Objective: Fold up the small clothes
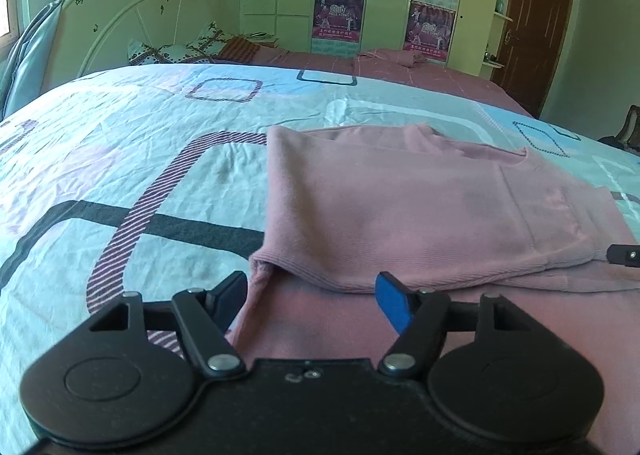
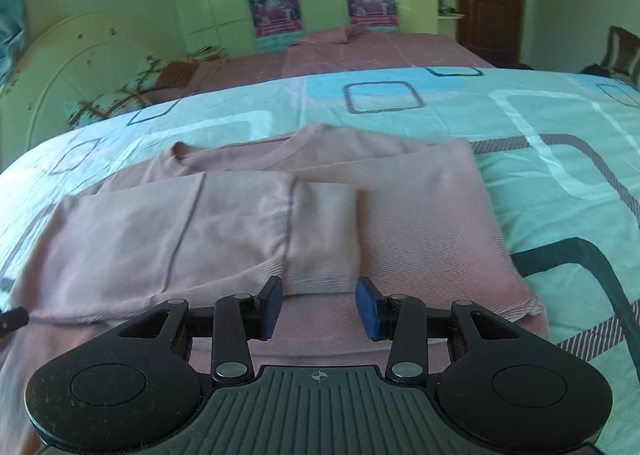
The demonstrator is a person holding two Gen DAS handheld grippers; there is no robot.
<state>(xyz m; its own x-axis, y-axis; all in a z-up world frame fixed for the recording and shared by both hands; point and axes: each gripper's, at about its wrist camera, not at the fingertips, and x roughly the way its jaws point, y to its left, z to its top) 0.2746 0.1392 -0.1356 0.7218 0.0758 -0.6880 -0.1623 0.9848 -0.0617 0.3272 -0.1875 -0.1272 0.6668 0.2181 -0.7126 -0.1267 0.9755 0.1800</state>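
on the bedspread [image 2: 560, 143] — pink sweater [image 2: 240, 223], sleeves folded

The bed [image 2: 540, 127] is covered by a pale blue sheet [image 1: 120, 143] printed with rounded squares; a pink sweater [image 2: 420, 223], partly folded, is laid on it.

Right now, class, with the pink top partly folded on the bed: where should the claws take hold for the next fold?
Probably the ribbed bottom hem, from the near side. It lies flat nearest both the left claw and the right claw, so it can lift toward the neckline.
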